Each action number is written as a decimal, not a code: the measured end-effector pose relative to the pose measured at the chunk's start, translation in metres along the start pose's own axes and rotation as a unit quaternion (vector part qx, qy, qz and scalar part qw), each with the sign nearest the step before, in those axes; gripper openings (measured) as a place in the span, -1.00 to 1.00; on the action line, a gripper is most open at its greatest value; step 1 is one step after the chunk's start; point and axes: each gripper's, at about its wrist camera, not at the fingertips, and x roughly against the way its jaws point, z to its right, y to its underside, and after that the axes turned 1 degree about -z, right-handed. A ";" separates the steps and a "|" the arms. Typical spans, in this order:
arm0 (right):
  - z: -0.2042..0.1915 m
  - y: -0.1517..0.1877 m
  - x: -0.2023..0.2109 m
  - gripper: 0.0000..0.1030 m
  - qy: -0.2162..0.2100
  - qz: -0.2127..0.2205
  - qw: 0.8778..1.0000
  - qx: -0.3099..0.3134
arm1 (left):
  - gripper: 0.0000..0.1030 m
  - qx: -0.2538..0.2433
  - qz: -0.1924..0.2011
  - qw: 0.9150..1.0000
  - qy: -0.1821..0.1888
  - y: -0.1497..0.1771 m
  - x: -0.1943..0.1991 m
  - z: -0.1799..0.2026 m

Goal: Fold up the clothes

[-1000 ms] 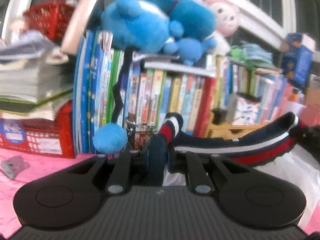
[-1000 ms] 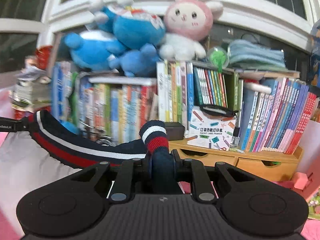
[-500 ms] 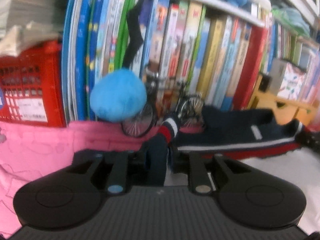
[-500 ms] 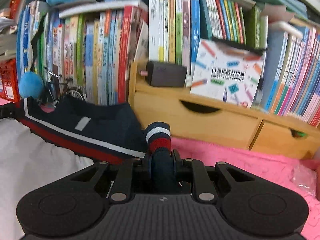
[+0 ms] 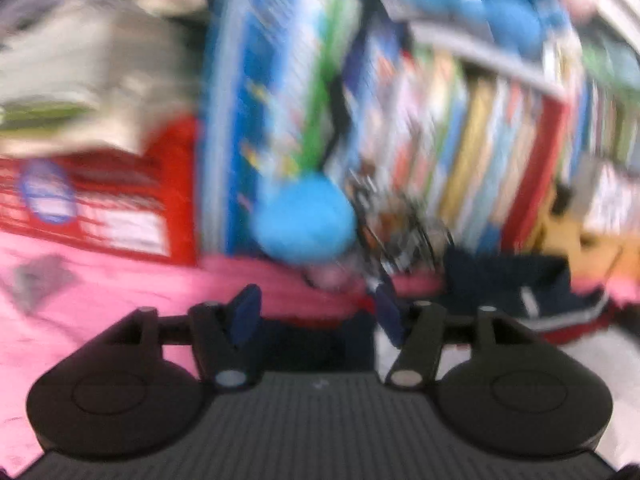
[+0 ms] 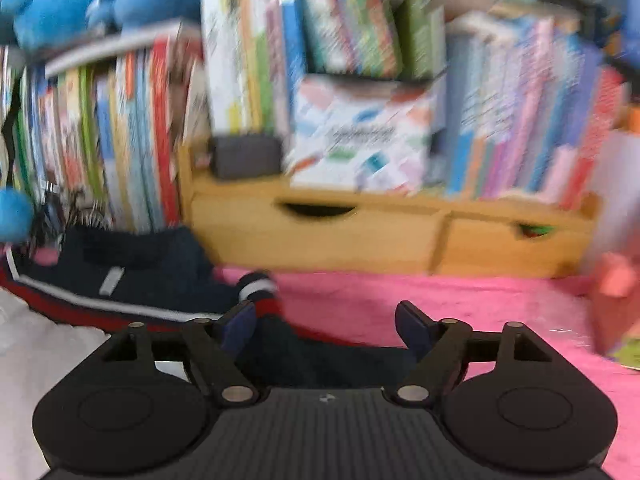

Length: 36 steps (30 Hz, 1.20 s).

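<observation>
A navy garment with red and white stripes (image 6: pixel 132 292) lies flat on the pink cloth, stretched in front of the bookshelf; its far end shows in the left wrist view as the garment (image 5: pixel 520 300). My left gripper (image 5: pixel 316 312) is open, its blue-padded fingers spread over a navy corner of the fabric that lies loose below them. My right gripper (image 6: pixel 326 326) is open too, with the striped cuff (image 6: pixel 256 282) just beyond its left finger and dark fabric lying between the fingers. Both views are blurred by motion.
A pink cloth (image 6: pixel 400 300) covers the surface, with white fabric (image 6: pixel 36 340) near me. Behind stand a wooden drawer unit (image 6: pixel 360 236), rows of books (image 5: pixel 460 152), a red basket (image 5: pixel 120 204), a blue plush ball (image 5: pixel 304 220) and a small model bicycle (image 5: pixel 400 220).
Both grippers lowered the garment onto the pink cloth and then opened, letting go of its striped corners. The cameras have tipped back upward and are moving fast.
</observation>
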 end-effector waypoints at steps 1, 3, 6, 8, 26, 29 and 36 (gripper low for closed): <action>0.004 -0.001 0.010 0.54 0.003 0.006 1.000 -0.008 | 0.23 -0.002 0.012 1.000 0.001 0.002 0.017 0.001; 0.009 0.004 0.036 0.64 -0.028 0.007 0.999 -0.028 | 0.23 -0.010 0.036 0.999 0.007 0.010 0.050 0.005; 0.001 0.024 0.075 0.76 -0.104 -0.007 0.993 -0.053 | 0.23 -0.059 0.048 0.997 0.027 0.044 0.095 0.029; -0.017 0.043 0.098 0.76 -0.152 -0.022 0.986 -0.063 | 0.23 -0.094 0.040 0.994 0.035 0.070 0.114 0.045; -0.113 0.099 0.138 0.34 -0.096 -0.070 0.991 0.057 | 0.35 -0.099 -0.064 0.990 -0.074 0.126 0.094 0.006; -0.066 0.103 0.132 0.08 -0.011 -0.069 0.996 0.048 | 0.38 -0.087 -0.067 0.992 -0.067 0.124 0.092 0.001; 0.047 0.095 0.126 -0.14 0.185 -0.073 0.980 0.015 | 0.40 -0.084 -0.068 0.992 -0.067 0.122 0.090 -0.001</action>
